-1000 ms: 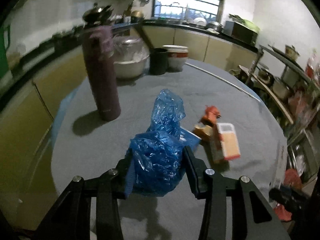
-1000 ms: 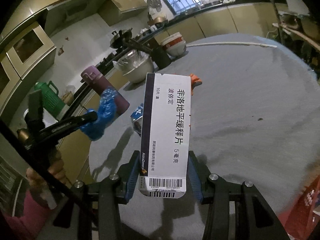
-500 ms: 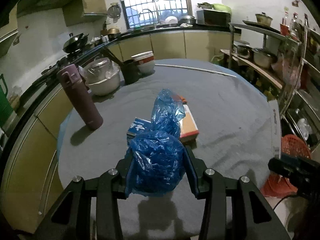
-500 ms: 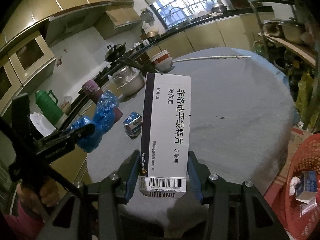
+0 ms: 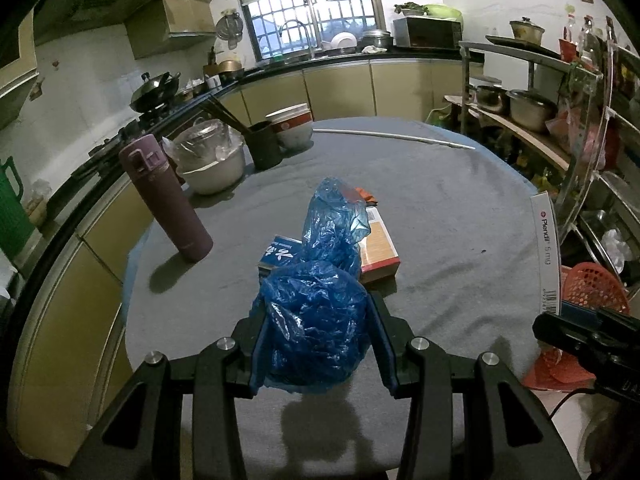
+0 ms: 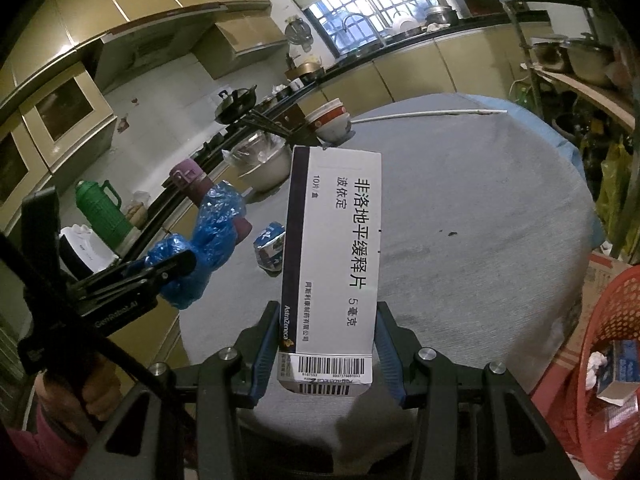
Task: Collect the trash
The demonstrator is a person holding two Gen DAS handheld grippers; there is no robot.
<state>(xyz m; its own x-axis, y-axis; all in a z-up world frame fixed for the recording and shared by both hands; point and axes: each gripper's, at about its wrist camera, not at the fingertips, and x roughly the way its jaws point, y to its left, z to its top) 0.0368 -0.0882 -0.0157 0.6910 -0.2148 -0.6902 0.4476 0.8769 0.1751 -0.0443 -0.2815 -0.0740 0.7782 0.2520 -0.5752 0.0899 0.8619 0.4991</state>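
Observation:
My left gripper (image 5: 320,344) is shut on a crumpled blue plastic bag (image 5: 320,304), held above the near edge of the round grey table (image 5: 460,208); it also shows in the right wrist view (image 6: 200,248). My right gripper (image 6: 326,344) is shut on a white medicine box (image 6: 332,256) with black Chinese print, upright above the table's near edge; its side shows in the left wrist view (image 5: 546,252). On the table lie a blue-and-white carton (image 5: 278,254), an orange-and-white box (image 5: 378,246) and a small orange scrap (image 5: 366,195). A red mesh basket (image 6: 612,344) stands on the floor at the right, holding a blue box and tissue.
A purple flask (image 5: 164,196) stands at the table's left. A covered bowl (image 5: 212,160), a dark cup of chopsticks (image 5: 264,146) and stacked bowls (image 5: 292,124) stand at the back. A white rod (image 5: 392,136) lies far back. Shelves of pots (image 5: 532,108) are at the right.
Both grippers have pulled back from the table with their loads, so more of the table and the floor shows. The red basket has come into the right wrist view.

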